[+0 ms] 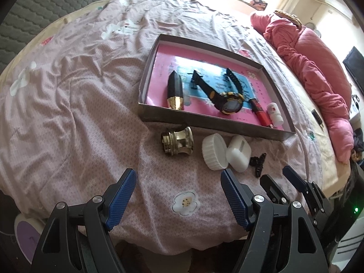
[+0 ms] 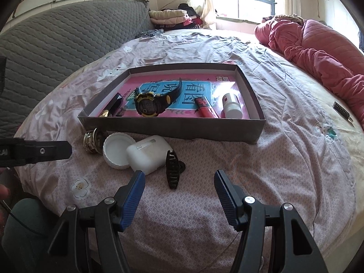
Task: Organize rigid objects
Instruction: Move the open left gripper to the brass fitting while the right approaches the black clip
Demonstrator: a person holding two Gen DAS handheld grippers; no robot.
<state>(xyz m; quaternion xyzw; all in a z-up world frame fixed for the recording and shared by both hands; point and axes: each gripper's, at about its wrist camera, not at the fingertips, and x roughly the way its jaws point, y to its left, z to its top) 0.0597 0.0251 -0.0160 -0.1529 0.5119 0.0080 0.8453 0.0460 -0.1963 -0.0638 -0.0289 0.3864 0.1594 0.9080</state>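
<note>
A shallow grey box (image 1: 204,122) (image 2: 173,128) with a pink lining lies on the bed. Inside it are a black-and-gold bottle (image 1: 174,91), a black-and-yellow watch (image 1: 228,104) (image 2: 147,104), a red tube (image 1: 260,112) (image 2: 206,108) and a small white bottle (image 1: 275,112) (image 2: 231,107). In front of the box lie a brass fitting (image 1: 178,141) (image 2: 91,142), a white cap (image 1: 213,152) (image 2: 117,151), a white earbud case (image 1: 238,153) (image 2: 149,153) and a black hair clip (image 1: 258,162) (image 2: 173,170). My left gripper (image 1: 177,195) is open and empty, near the brass fitting. My right gripper (image 2: 177,196) is open and empty, just short of the hair clip.
A crumpled pink quilt (image 1: 318,75) (image 2: 318,52) lies along the right of the bed. A grey quilted headboard (image 2: 68,34) stands at the left. Folded clothes (image 2: 170,16) sit by the window. A small dark object (image 2: 341,111) lies on the sheet at the right.
</note>
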